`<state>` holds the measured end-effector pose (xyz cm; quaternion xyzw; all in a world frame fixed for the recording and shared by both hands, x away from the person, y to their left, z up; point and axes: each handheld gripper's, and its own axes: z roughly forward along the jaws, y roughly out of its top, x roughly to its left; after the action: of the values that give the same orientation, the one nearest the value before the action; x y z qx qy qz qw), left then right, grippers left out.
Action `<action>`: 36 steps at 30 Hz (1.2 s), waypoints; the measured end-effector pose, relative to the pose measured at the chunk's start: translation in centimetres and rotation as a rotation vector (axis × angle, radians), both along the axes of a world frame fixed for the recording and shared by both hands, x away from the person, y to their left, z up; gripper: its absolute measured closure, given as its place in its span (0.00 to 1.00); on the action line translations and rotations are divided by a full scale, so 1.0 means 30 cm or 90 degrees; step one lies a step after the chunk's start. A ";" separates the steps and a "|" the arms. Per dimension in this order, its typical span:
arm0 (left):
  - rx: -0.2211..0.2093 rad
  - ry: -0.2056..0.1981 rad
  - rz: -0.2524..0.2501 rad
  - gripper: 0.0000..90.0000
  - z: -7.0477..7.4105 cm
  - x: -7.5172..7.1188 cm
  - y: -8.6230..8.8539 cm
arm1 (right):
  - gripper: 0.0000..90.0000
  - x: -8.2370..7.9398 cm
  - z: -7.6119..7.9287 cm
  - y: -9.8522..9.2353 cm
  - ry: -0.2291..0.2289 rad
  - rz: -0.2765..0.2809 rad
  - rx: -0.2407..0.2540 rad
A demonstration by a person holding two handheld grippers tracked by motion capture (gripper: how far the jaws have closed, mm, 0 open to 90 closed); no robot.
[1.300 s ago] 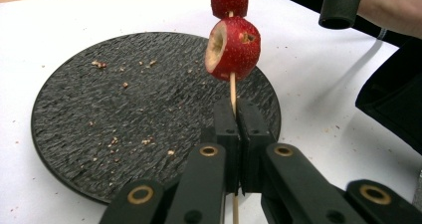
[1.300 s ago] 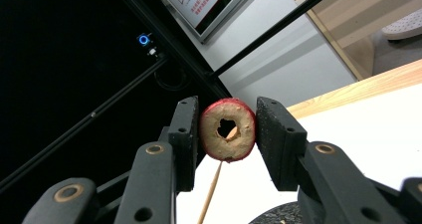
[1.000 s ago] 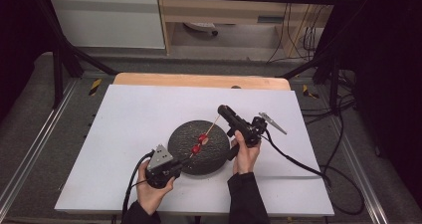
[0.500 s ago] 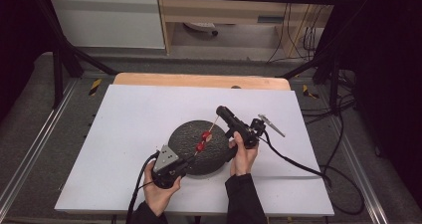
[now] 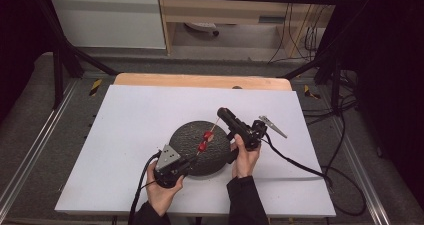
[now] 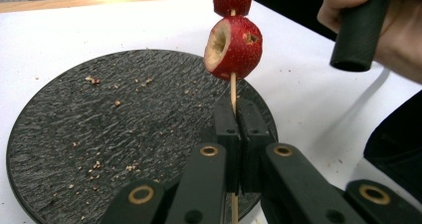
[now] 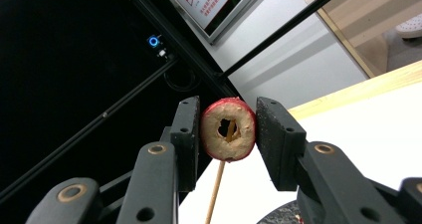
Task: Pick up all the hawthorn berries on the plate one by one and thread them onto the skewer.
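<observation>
A thin wooden skewer [image 6: 232, 87] stands in my left gripper [image 6: 239, 104], which is shut on its lower end at the near edge of a dark round plate [image 5: 187, 135]. Two red cored fruits [image 5: 205, 140] are threaded on it; the lower fruit [image 6: 233, 47] shows its hollow. The skewer slants up and right to my right gripper [image 5: 222, 114]. In the right gripper view, that gripper [image 7: 228, 129] is shut on a third cored red fruit [image 7: 211, 139], with the skewer tip [image 7: 215, 194] passing through its hole.
The plate [image 6: 99, 134] carries scattered crumbs and lies on a white tabletop [image 5: 125, 135] with a wooden strip [image 5: 200, 80] along its back edge. The right gripper's cable [image 5: 300, 165] trails to the right. Dark frame posts stand at both sides.
My left gripper has shifted a little to the right along the plate's near edge, the skewer with it. The right gripper has kept still.
</observation>
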<state>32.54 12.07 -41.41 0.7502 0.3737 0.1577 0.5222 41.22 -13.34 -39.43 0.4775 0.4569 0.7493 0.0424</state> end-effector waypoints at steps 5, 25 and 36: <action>0.002 0.006 0.011 0.98 -0.001 -0.002 -0.008 | 0.71 0.001 -0.008 0.009 0.000 -0.006 0.013; -0.005 -0.011 0.014 0.98 0.001 -0.019 -0.006 | 0.71 0.016 0.011 -0.003 0.000 -0.008 0.017; -0.013 -0.008 0.025 0.99 -0.021 -0.009 -0.048 | 0.71 0.005 0.011 -0.002 0.014 0.006 0.026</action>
<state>32.29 10.62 -42.04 0.7366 0.3863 0.1688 0.5288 41.37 -13.41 -39.09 0.4843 0.4442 0.7534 0.0236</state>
